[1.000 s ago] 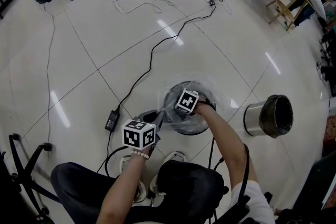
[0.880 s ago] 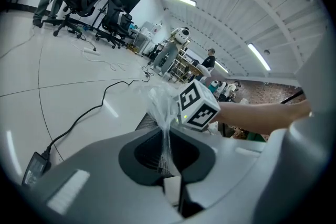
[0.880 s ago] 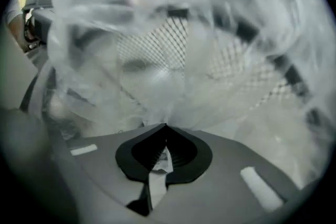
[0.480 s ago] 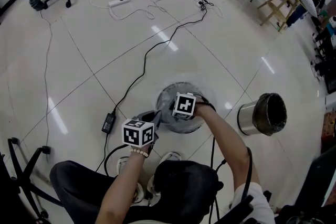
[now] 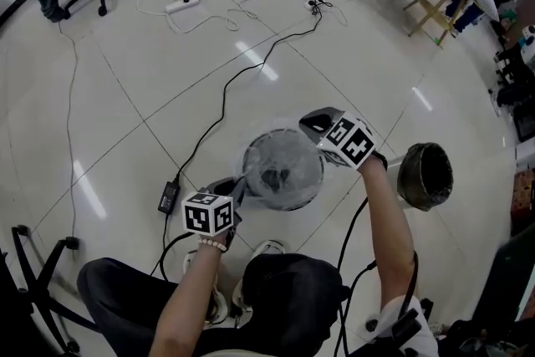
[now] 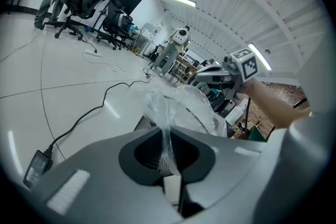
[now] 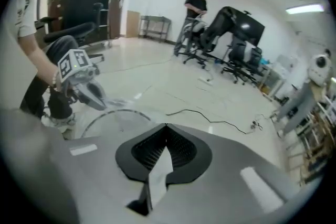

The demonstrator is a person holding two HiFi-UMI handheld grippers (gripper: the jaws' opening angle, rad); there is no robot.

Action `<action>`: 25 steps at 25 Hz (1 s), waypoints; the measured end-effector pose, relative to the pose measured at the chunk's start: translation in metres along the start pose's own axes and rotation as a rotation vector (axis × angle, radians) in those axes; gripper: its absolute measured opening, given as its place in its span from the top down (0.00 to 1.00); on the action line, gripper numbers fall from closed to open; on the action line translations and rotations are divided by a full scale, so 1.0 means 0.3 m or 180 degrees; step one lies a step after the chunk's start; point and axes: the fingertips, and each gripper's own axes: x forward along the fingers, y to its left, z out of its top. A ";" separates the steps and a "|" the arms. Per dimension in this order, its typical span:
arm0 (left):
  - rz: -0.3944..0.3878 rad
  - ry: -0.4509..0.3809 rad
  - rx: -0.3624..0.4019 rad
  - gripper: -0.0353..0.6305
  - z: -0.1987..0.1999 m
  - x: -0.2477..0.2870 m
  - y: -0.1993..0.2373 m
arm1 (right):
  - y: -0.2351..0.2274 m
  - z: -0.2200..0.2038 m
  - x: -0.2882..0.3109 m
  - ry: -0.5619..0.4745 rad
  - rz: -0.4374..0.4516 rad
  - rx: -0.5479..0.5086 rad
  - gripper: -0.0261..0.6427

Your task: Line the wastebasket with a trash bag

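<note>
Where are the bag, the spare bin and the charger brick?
bag (image 5: 282, 156), head view, stretched clear film.
spare bin (image 5: 425, 174), head view, dark open mouth.
charger brick (image 5: 169, 197), head view, its middle.

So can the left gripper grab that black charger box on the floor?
Probably not now: the left gripper is shut on the edge of the trash bag. The charger box lies close on bare floor, unblocked, so it likely could after letting go.

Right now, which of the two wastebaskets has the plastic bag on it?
The centre wastebasket, draped in the clear bag; the right-hand wastebasket is bare, its opening dark.
</note>
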 end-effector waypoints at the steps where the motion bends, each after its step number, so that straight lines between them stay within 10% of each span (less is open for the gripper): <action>1: -0.0007 -0.0001 -0.0002 0.93 -0.003 -0.003 -0.002 | -0.054 -0.040 -0.017 0.0003 -0.0154 0.0150 0.96; 7: -0.0072 -0.0019 0.0018 0.93 0.002 0.007 -0.036 | -0.206 -0.259 -0.024 -0.0026 -0.0514 0.0934 0.78; 12: -0.0076 -0.0009 -0.0028 0.93 -0.006 0.007 -0.038 | -0.181 -0.323 0.074 -0.0399 0.0183 0.2068 0.63; 16: -0.0086 -0.0003 -0.0034 0.93 -0.016 0.004 -0.036 | -0.147 -0.369 0.140 -0.0327 0.0334 0.2293 0.68; 18: -0.0091 0.0011 -0.0031 0.93 -0.023 0.002 -0.034 | -0.130 -0.385 0.153 -0.0290 0.0399 0.2307 0.96; 25: 0.0154 0.0071 0.0093 0.93 -0.066 -0.025 0.012 | -0.096 -0.545 0.201 0.0168 0.0210 0.2251 0.96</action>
